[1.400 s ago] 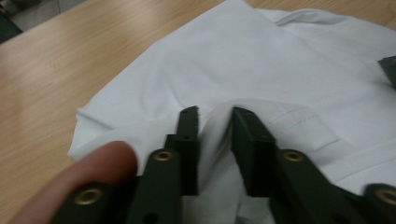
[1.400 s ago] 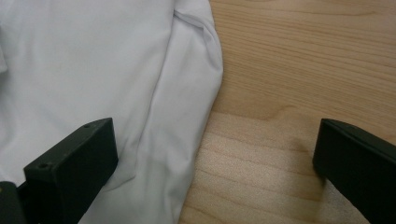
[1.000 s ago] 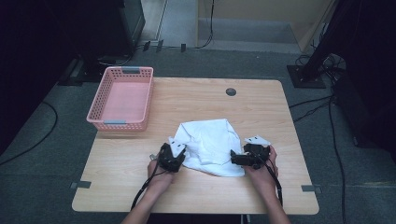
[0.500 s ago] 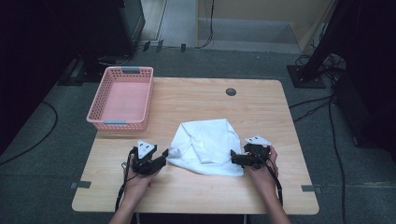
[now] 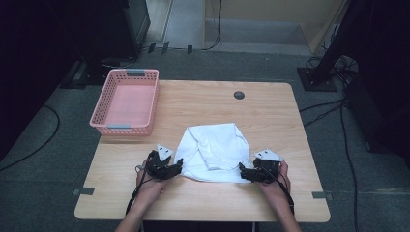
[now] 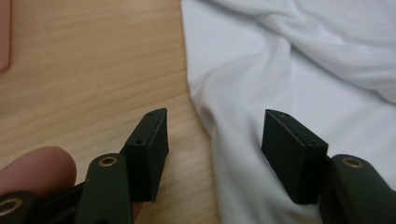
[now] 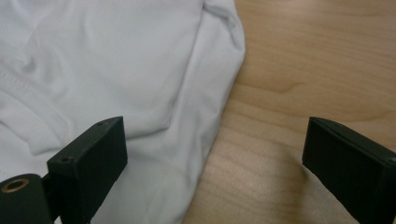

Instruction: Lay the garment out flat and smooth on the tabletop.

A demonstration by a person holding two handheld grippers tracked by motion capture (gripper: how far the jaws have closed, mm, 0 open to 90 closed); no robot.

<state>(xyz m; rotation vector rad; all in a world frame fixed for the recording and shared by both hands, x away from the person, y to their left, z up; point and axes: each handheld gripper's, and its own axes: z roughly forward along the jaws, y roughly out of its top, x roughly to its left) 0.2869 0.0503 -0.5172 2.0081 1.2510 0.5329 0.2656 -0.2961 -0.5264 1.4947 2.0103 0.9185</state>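
Two tools at the near edge of the table, one white cloth between them. Cloth: crumpled, lying flat on the table's near half, well apart from the pink basket at the far left corner. Left tool: one second ago it sat closed against the cloth's left edge; half a second ago it had pulled away leftward with jaws parted; now it is back at the cloth's lower left corner. Its jaws stand apart, straddling the cloth's edge, pads not pressing. Right tool: at the cloth's lower right corner, place unchanged, jaws wide apart and lately closing a little, the cloth's edge between them, unpinched. Basket unchanged.
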